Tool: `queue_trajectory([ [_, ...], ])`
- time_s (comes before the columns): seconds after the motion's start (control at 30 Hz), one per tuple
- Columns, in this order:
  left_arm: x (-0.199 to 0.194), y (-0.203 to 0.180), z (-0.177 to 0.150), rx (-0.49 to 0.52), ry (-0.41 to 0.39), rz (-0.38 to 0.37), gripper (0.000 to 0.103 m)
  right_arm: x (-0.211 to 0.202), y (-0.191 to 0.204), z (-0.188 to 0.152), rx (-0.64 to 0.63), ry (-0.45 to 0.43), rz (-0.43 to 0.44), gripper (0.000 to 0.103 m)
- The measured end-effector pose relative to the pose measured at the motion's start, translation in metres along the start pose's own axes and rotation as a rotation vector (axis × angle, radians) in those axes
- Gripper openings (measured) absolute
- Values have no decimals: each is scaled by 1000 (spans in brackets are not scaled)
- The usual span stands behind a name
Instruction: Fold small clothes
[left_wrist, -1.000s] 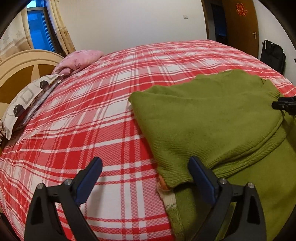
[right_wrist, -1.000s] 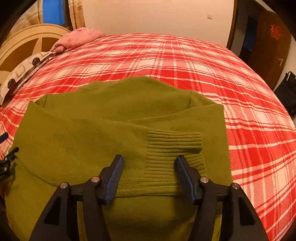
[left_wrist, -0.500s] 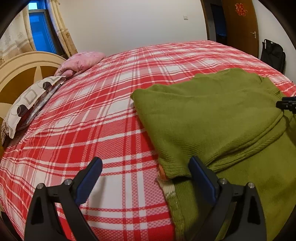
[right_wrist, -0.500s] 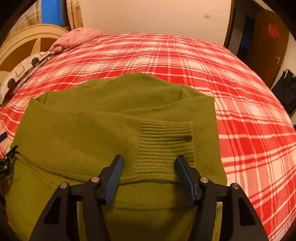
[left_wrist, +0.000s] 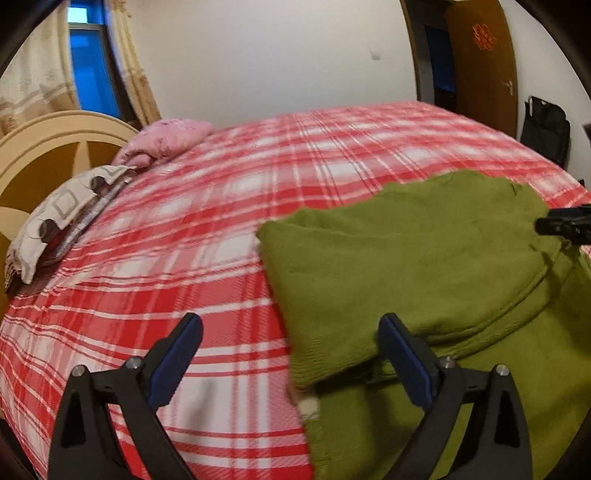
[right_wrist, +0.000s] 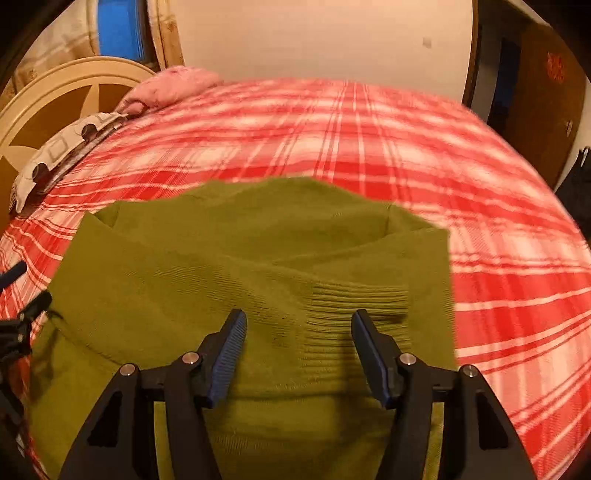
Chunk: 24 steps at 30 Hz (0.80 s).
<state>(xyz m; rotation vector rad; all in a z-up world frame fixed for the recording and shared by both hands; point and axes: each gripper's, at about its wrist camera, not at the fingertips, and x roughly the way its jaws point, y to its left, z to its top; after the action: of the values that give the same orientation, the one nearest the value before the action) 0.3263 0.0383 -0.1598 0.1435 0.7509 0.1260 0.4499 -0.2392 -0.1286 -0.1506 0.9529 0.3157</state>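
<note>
A green knitted sweater (right_wrist: 229, 266) lies partly folded on the bed (left_wrist: 207, 236), which is covered by a red and white plaid sheet; the garment sits toward the near edge of the bed, well away from the headboard (left_wrist: 40, 147) end. In the right wrist view its upper layer is doubled over the lower one, and a ribbed cuff (right_wrist: 358, 314) lies flat on top of the fold. The right gripper (right_wrist: 298, 334) has its jaws spread wide, one blue-padded finger on either side of that cuff, gripping nothing; whether the tips touch the knit I cannot tell. In the left wrist view the left gripper (left_wrist: 290, 345) is likewise released, jaws far apart, straddling the sweater's left edge: its right finger sits at the corner of the folded layer, its left finger over bare plaid. A small pale patch (left_wrist: 308, 404) shows at the sweater's edge beneath the folded corner; what it is cannot be made out. At the headboard end of the bed rest a pink pillow (left_wrist: 166, 138) and, just beside it, a patterned pillow (left_wrist: 59, 218) in grey and cream. Beyond the far edge stand a brown door (left_wrist: 480, 66) and a dark bag (left_wrist: 546, 129) on the floor
</note>
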Motion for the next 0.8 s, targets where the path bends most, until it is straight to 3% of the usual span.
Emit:
queue_trajectory([
  [0.07, 9, -5, -9, 27, 34, 16, 100, 14, -6, -7, 11, 29, -19, 60],
  [0.13, 7, -3, -15, 15, 21, -3, 101, 11, -8, -12, 4, 2, -4, 60],
  [0.5, -29, -10, -27, -3, 17, -47, 103, -28, -15, -27, 40, -55, -39, 60],
  [0.8, -56, -11, -27, -39, 11, -111, 103, -69, 3, -54, 59, -98, 19, 60],
])
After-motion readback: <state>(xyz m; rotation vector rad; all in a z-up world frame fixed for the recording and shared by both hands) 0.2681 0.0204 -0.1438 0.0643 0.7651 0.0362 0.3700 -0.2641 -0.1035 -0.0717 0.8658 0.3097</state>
